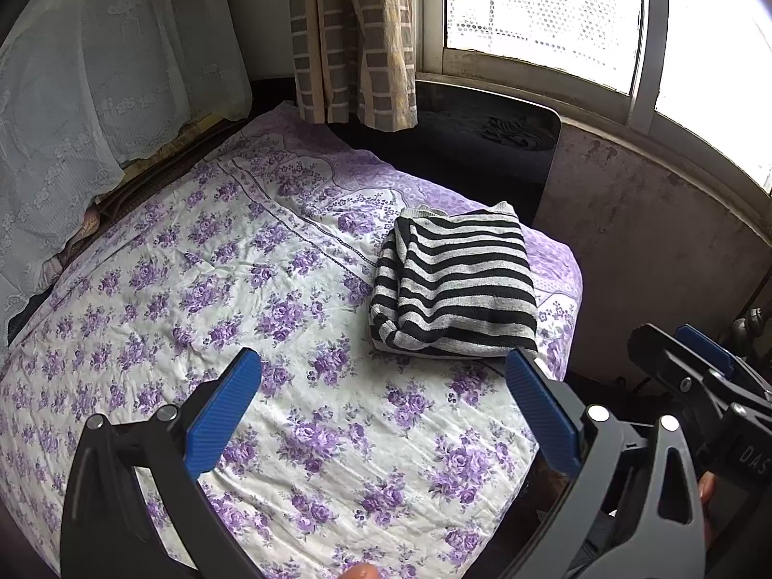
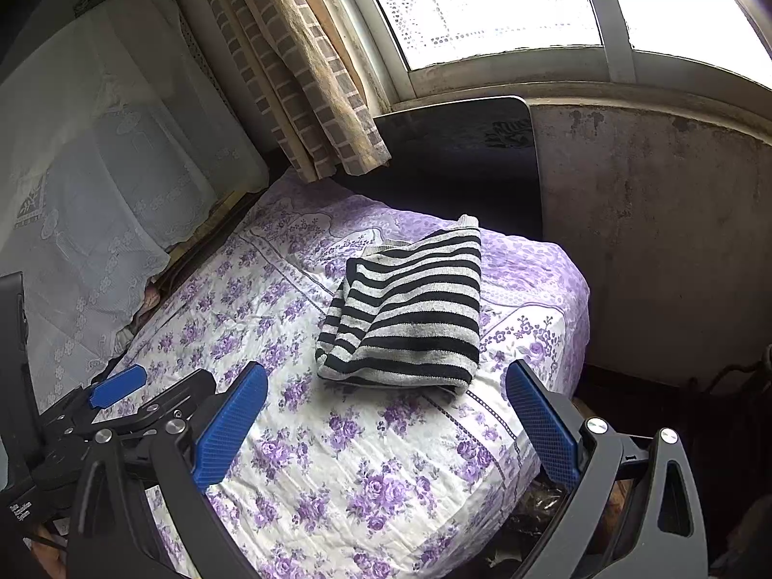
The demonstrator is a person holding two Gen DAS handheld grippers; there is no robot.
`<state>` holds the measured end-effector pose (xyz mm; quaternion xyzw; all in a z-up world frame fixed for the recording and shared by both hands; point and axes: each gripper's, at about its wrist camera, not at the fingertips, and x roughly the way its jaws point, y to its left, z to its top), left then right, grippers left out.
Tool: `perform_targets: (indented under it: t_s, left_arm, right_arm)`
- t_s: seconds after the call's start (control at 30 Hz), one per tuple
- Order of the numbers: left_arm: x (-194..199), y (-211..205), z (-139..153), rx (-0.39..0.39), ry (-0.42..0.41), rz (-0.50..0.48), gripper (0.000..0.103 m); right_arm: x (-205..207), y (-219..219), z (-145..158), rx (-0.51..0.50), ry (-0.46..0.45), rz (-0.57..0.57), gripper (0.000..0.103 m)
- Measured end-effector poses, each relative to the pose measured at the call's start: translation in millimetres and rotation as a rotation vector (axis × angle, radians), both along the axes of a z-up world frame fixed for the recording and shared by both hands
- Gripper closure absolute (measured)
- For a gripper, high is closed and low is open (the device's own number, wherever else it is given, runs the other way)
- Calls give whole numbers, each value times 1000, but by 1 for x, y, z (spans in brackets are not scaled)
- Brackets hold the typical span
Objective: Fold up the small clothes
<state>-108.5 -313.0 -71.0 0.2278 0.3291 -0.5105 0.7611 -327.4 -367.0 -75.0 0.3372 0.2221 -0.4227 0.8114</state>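
A black-and-grey striped garment [image 1: 456, 284] lies folded into a compact bundle on the purple-flowered bedsheet [image 1: 217, 289], near the bed's far right corner. It also shows in the right wrist view [image 2: 410, 318]. My left gripper [image 1: 383, 386] is open and empty, held above the sheet just short of the garment. My right gripper [image 2: 386, 400] is open and empty, also just in front of the garment. The right gripper shows at the right edge of the left wrist view [image 1: 695, 366], and the left gripper shows at the lower left of the right wrist view [image 2: 130, 395].
A lace-covered shape [image 1: 72, 120] stands along the bed's left side. A checked curtain [image 1: 357, 38] hangs at the back by the window [image 1: 545, 5]. A dark board [image 1: 482, 154] leans behind the bed, and a stained wall [image 1: 651, 251] is at right.
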Motion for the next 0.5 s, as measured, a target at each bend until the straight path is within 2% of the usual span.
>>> perform_targets:
  t_s: [0.5]
  left_arm:
    - [-3, -3, -3, 9, 7, -2, 5]
  right_arm:
    - [-1, -3, -1, 2, 0, 3, 4]
